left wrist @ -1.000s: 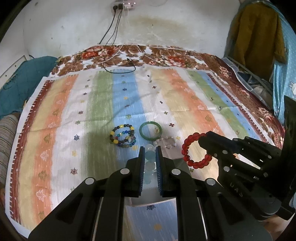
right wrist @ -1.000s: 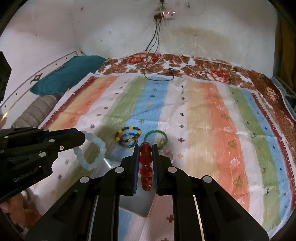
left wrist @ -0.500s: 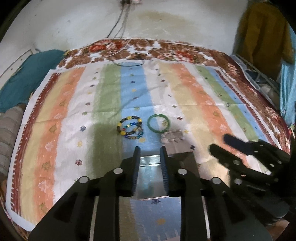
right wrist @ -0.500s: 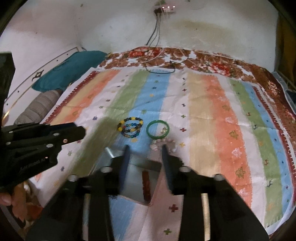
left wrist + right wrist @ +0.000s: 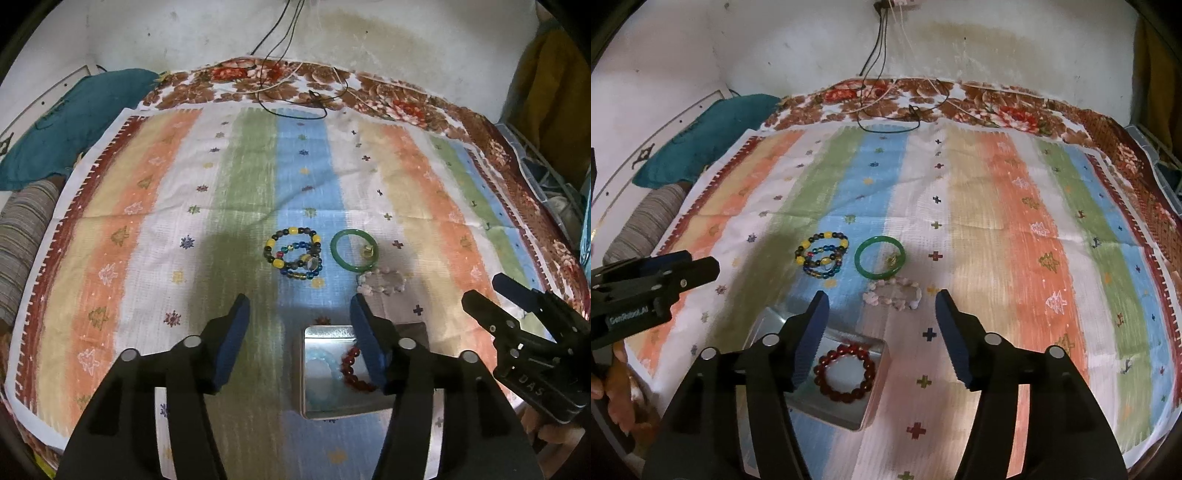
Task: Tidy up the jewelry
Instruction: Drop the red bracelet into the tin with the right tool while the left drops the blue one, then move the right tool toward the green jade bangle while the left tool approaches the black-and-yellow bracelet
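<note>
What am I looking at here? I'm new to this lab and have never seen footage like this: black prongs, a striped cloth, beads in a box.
There is no robot: a person holds a two-fingered gripper in each hand, each with a wide-angle camera looking along its fingers. One picture is from the left gripper, the other from the right gripper; each also catches the other at its edge.

Both grippers have just been opening; their jaws stand apart, holding nothing.

On the striped cloth sits a metal tin. In it lie a red bead bracelet and a pale blue bracelet.

On the cloth beyond are a multicoloured bead bracelet, a green bangle and a pale pink bracelet.
</note>
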`<state>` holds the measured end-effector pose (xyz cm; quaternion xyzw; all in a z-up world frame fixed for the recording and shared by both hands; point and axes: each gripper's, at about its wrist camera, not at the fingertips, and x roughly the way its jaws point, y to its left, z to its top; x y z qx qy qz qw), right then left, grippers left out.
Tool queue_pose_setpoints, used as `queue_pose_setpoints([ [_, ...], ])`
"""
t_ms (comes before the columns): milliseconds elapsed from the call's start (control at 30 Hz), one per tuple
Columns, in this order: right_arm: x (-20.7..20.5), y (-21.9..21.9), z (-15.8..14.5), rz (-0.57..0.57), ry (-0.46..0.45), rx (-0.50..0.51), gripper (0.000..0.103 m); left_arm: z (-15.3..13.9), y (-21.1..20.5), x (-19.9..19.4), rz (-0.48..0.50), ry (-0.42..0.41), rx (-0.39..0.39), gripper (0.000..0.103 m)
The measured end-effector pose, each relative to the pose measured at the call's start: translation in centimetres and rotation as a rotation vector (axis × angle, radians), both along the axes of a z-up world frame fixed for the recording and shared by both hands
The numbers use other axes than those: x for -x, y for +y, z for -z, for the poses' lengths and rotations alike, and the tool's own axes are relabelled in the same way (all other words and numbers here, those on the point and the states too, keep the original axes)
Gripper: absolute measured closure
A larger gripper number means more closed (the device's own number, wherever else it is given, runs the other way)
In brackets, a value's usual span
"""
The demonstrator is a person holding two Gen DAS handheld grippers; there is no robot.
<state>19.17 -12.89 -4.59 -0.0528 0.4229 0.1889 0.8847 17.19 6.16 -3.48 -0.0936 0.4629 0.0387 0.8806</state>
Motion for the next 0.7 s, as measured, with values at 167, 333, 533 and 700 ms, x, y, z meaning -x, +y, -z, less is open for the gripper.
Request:
queue_pose_setpoints([
  [167, -1.2, 0.4, 0.6, 0.015, 0.014, 0.02, 0.037, -0.1, 0.0, -1.1, -0.001, -0.012, -0.027, 0.038],
  [333, -2.2, 0.7, 0.7, 0.01, 0.022, 0.008, 0.032, 0.8, 0.6, -2.6, 0.0, -0.003, -0.049, 0.036],
  [533, -3.9, 1.6, 1.7, 0.012, 0.032, 0.028, 0.028, 2.0, 2.2, -4.2, -0.039, 0.026, -0.037, 0.036],
  [700, -5.0, 2.2, 2.2, 0.007, 0.037, 0.033, 0.023, 2.9, 2.8, -5.5, -0.054, 0.041, -0.044, 0.036],
])
